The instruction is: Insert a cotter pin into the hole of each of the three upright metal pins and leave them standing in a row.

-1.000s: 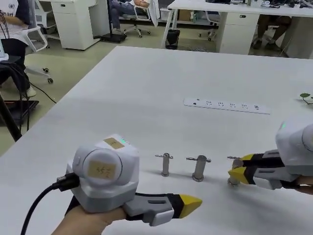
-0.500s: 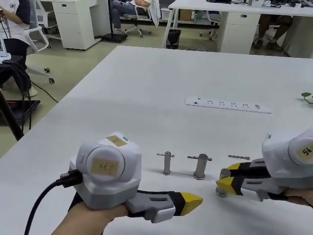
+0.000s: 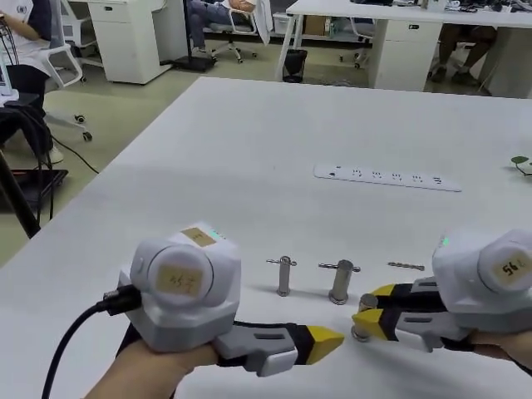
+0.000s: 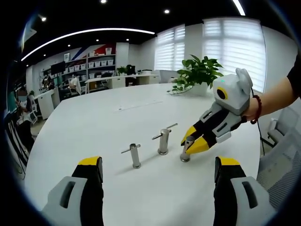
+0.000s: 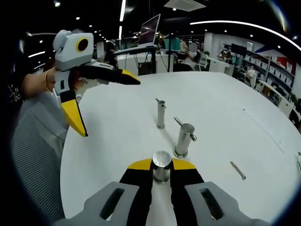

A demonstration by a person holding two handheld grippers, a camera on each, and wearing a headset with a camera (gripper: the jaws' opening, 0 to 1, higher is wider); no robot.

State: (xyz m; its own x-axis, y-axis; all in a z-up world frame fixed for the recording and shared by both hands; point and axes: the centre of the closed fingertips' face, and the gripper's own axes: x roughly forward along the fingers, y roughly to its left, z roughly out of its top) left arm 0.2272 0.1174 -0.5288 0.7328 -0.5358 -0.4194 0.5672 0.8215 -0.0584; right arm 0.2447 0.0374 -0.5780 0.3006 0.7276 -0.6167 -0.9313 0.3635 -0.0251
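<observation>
the right gripper (image 3: 371,309) holds the third metal pin (image 5: 161,162) in closed jaws, upright, near-right of two fitted pins (image 3: 339,283); the left gripper (image 3: 320,341) jaws are open. next, i think: insert the loose cotter pin (image 3: 406,266).

Each metal pin (image 5: 185,136) is smooth and softly shiny; the table (image 3: 249,141) matt white; left tongs (image 4: 158,163) and right tongs (image 5: 162,165) smooth yellow-and-black plastic

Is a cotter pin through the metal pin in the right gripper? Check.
No: the gripped pin carries none; a loose cotter pin lies on the table.
</observation>
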